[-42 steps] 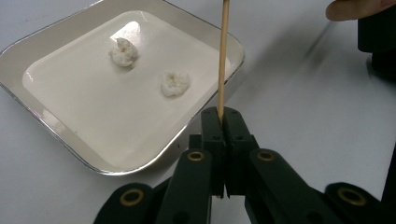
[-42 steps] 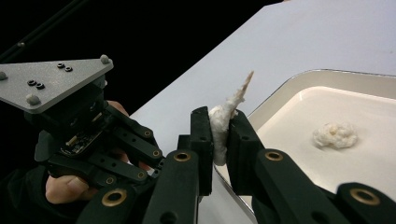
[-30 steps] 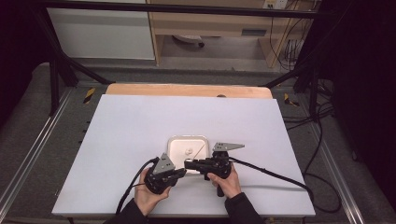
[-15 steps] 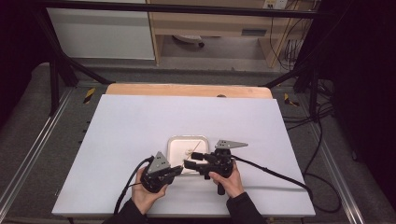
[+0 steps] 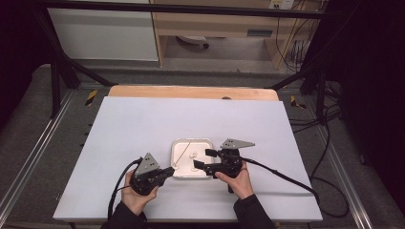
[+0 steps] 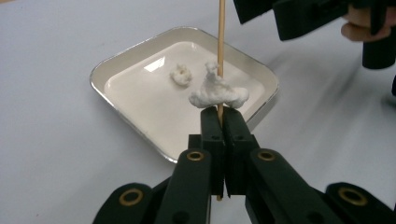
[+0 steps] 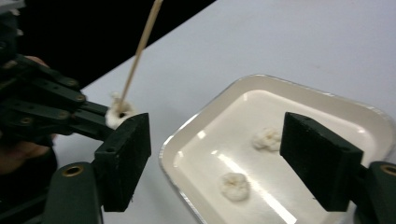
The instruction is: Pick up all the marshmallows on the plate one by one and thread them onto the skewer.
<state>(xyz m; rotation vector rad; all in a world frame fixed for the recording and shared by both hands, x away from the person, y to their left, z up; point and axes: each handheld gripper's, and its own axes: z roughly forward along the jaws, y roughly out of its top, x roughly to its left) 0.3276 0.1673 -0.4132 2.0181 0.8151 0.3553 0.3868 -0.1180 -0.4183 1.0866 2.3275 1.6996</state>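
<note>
My left gripper is shut on a thin wooden skewer near its lower end. A soft white lump sits on the skewer just above the jaws. The skewer slants over the near left corner of a white square tray. In the tray lie two small white pieces. My right gripper hovers over the tray's right side. Its jaws have just been opening, and the pads touch nothing.
The tray rests on a white table sheet toward its near edge, with a wooden strip along the far edge. Cables trail from both grippers across the near part. Dark frame bars and floor surround the table.
The right gripper's jaws have opened from nearly closed. The left hand has drawn back to the left with the skewer, away from the right gripper.
</note>
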